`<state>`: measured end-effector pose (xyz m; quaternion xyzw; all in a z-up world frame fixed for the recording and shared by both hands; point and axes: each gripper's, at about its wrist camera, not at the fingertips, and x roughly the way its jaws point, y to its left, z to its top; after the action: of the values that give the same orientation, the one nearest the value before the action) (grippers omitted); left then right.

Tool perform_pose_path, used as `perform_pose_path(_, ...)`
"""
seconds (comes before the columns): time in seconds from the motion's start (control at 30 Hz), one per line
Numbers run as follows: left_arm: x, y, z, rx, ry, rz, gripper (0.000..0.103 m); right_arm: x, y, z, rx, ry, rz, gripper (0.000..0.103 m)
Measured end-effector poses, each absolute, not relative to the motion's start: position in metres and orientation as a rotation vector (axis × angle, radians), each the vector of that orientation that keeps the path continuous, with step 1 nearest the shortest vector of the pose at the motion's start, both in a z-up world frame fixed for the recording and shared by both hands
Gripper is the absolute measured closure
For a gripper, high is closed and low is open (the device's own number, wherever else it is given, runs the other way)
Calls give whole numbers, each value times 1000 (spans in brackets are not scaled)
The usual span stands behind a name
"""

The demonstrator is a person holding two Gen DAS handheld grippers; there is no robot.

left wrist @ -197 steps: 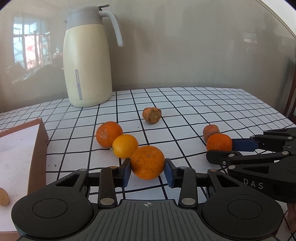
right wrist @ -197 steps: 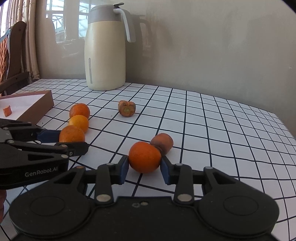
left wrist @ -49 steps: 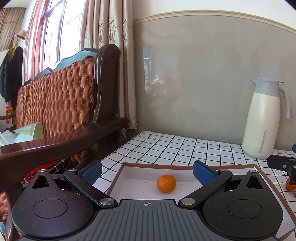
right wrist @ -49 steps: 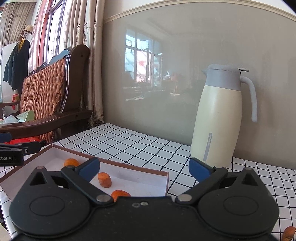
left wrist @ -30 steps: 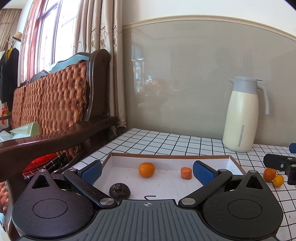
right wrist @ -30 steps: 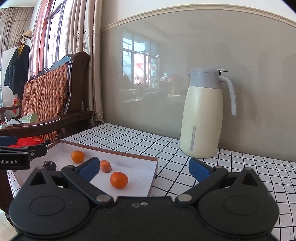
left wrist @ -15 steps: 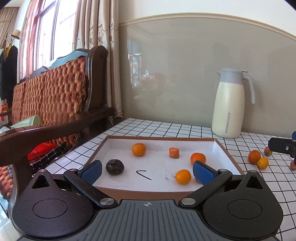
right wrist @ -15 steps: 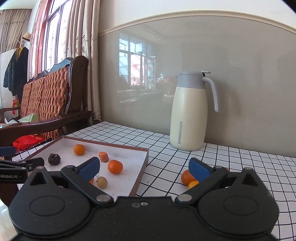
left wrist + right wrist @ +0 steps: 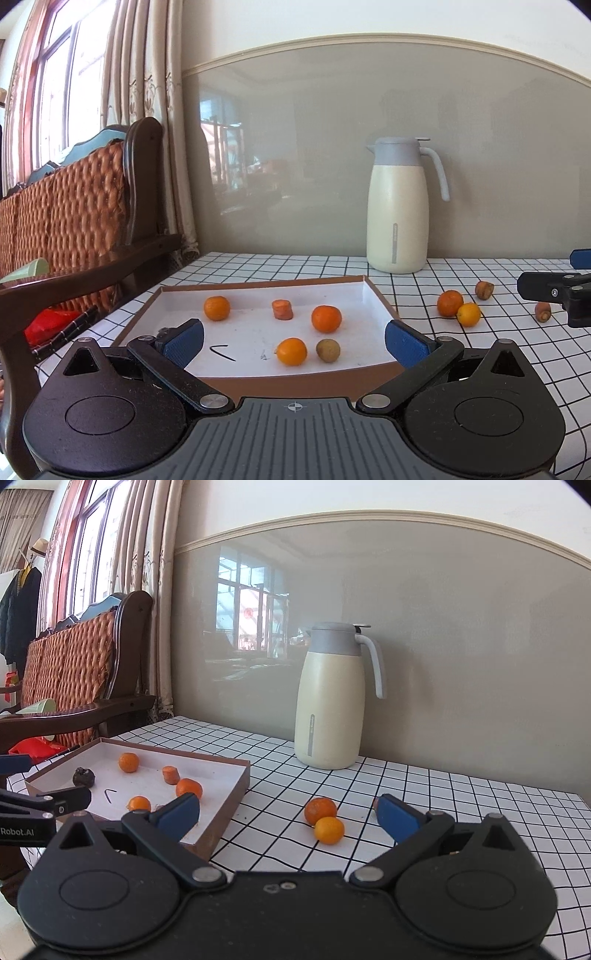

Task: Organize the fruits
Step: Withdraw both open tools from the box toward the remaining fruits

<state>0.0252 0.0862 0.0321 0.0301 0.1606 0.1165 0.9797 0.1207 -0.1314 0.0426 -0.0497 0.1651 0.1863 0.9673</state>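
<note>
A brown tray (image 9: 380,299) with a white floor holds three oranges (image 9: 326,318), a carrot piece (image 9: 282,309), a small tan fruit (image 9: 328,350) and a dark fruit (image 9: 84,776). My left gripper (image 9: 294,343) hangs open over the tray's near edge with nothing between its blue pads. To the right of the tray, an orange (image 9: 320,810) and a yellower one (image 9: 329,830) touch each other on the checked cloth. My right gripper (image 9: 289,815) is open and empty just in front of that pair. Two brown fruits (image 9: 484,290) lie farther right.
A cream thermos jug (image 9: 330,698) stands at the back by the grey wall. A wooden chair with a woven back (image 9: 92,206) is close to the table's left edge. The table's right edge (image 9: 580,801) shows in the right wrist view.
Both grippers held oranges 6.6 s ago; those now lie in the tray and both grippers are open. Over the last second both have drawn back and swung right, showing more table.
</note>
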Motion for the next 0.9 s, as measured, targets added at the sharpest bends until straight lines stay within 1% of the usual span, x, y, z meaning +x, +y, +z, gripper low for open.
perform_pose_path(0.43,49,19,24,173,331,120,0,119,-179,31,-142,348,267,6)
perform_pose_path(0.73,76,-16,24,158,343,9,0,130,-211,26,-143,347,197,7)
perform_pose_path(0.9,96,-38,17,174,351,-28,0,143,-221,22,-138,361,174,9)
